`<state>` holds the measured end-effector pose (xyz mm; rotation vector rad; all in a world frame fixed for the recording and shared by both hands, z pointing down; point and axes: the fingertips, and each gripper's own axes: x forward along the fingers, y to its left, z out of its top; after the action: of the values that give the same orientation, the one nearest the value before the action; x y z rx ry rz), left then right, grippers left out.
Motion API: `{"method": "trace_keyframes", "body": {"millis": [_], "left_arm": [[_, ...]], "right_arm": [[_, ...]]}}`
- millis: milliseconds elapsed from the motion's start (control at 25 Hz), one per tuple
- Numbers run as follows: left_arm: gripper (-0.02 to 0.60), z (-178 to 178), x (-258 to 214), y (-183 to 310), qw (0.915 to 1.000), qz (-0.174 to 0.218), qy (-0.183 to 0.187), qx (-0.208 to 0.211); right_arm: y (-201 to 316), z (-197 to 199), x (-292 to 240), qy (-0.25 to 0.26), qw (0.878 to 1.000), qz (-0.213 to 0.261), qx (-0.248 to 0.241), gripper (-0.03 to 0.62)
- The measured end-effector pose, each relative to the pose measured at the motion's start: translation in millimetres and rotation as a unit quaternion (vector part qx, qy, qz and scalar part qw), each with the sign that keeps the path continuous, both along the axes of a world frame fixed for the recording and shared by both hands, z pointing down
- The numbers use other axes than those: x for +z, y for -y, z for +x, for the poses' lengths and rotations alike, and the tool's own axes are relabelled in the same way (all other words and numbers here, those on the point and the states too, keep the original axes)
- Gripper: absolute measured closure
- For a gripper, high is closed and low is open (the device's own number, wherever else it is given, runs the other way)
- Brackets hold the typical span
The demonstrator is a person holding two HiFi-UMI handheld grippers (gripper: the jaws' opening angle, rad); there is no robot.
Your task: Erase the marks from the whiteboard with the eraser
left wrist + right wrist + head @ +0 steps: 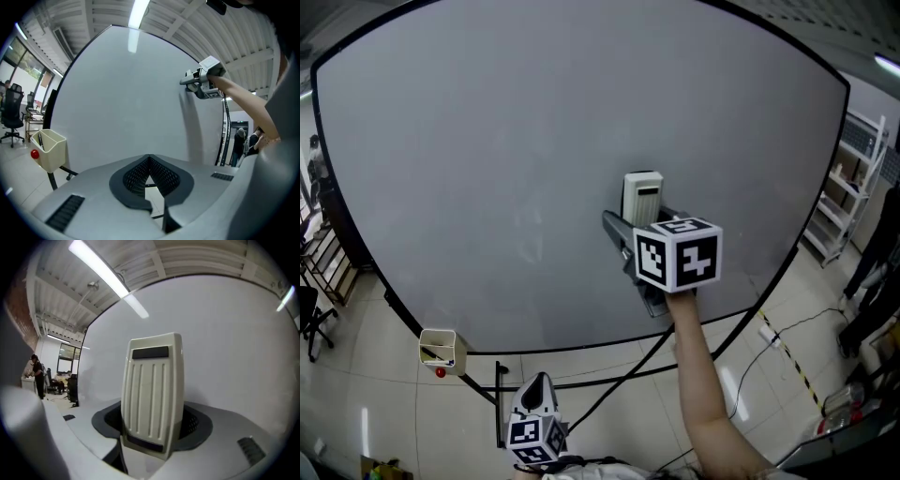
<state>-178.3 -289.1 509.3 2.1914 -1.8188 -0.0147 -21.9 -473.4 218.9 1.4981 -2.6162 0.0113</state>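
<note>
A large whiteboard [516,159] fills the head view; its surface looks bare, with only faint smudges left of centre. My right gripper [639,225] is raised against the board's right half, shut on a cream ribbed eraser [642,196] that stands upright and lies flat on the board. In the right gripper view the eraser [152,390] rises between the jaws against the whiteboard [234,343]. My left gripper [538,389] hangs low below the board, shut with nothing in it. From the left gripper view my left gripper [150,169] faces the whiteboard [117,103], with the right gripper [199,82] high on the right.
A cream pen holder [441,350] with a red magnet hangs off the board's lower left frame. Black stand legs [609,380] run under the board. A white shelf rack [853,178] stands at the right, and a cable [787,347] crosses the floor. Office chairs [11,112] sit far left.
</note>
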Motion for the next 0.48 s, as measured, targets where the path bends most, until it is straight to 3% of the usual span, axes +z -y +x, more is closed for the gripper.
{"method": "trace_keyframes", "body": {"millis": [120,280,360,480], "left_arm": [[0.581,-5.9,2.2,-1.7,0.9999,-0.005,-0.010,-0.010],[0.581,-8.8,-2.8,-3.7,0.9998,0.006,-0.013,-0.015],[0.581,-10.7,-8.8,-7.7,0.9997,0.018,-0.002,-0.016],[0.580,-13.1,-8.3,-11.5,0.9995,0.021,0.016,-0.015]], "right_arm": [[2.9,-11.8,28.8,-0.022,0.997,-0.067,-0.002,0.319],[-4.6,-35.8,134.9,-0.062,0.981,-0.178,-0.039,0.321],[-8.3,-32.6,164.3,-0.064,0.980,-0.184,-0.032,0.321],[-8.9,-12.9,136.8,-0.039,0.989,-0.141,-0.010,0.321]]}}
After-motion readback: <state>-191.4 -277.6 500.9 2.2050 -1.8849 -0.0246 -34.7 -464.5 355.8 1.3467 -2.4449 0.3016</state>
